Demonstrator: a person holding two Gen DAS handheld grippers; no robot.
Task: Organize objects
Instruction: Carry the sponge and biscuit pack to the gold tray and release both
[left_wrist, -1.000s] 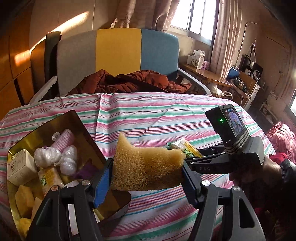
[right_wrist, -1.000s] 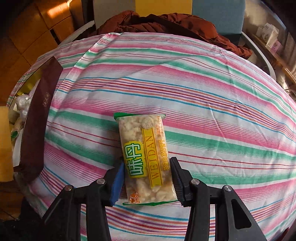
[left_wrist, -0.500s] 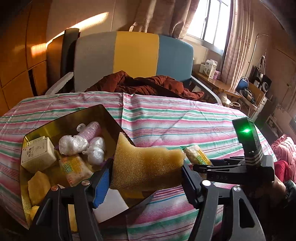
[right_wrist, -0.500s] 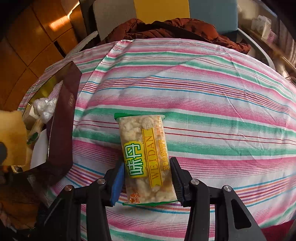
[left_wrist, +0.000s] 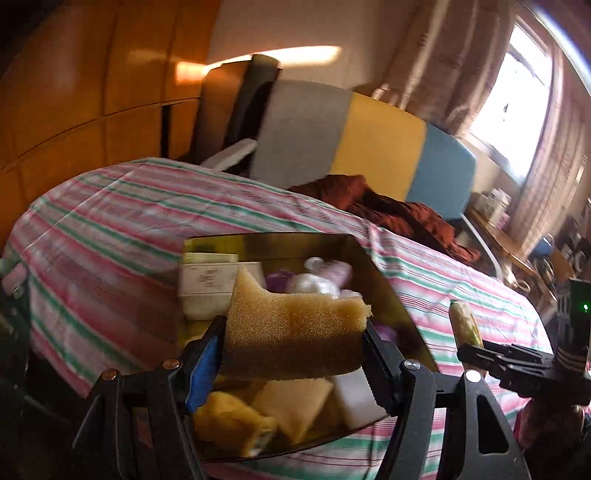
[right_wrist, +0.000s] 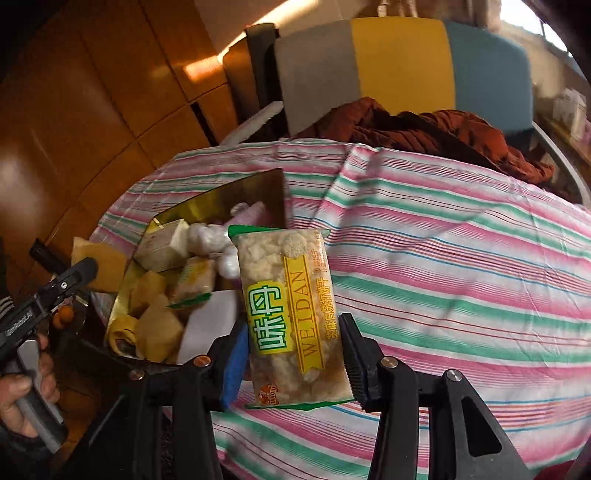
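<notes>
My left gripper is shut on a yellow-brown sponge and holds it over the gold-lined box. The box holds small cartons, white wrapped balls, sponges and a snack packet. My right gripper is shut on a clear snack packet with green ends and yellow label, lifted above the striped cloth beside the box. The left gripper shows at the left edge of the right wrist view. The right gripper shows at the right of the left wrist view with the packet edge-on.
The table wears a pink, green and white striped cloth. A grey, yellow and blue chair with a rust-red garment stands behind it. Wooden panels are on the left, a window on the right.
Both grippers swung left toward the box. The snack packet has risen off the cloth and now hangs by the box's right wall. The sponge is now over the box.
</notes>
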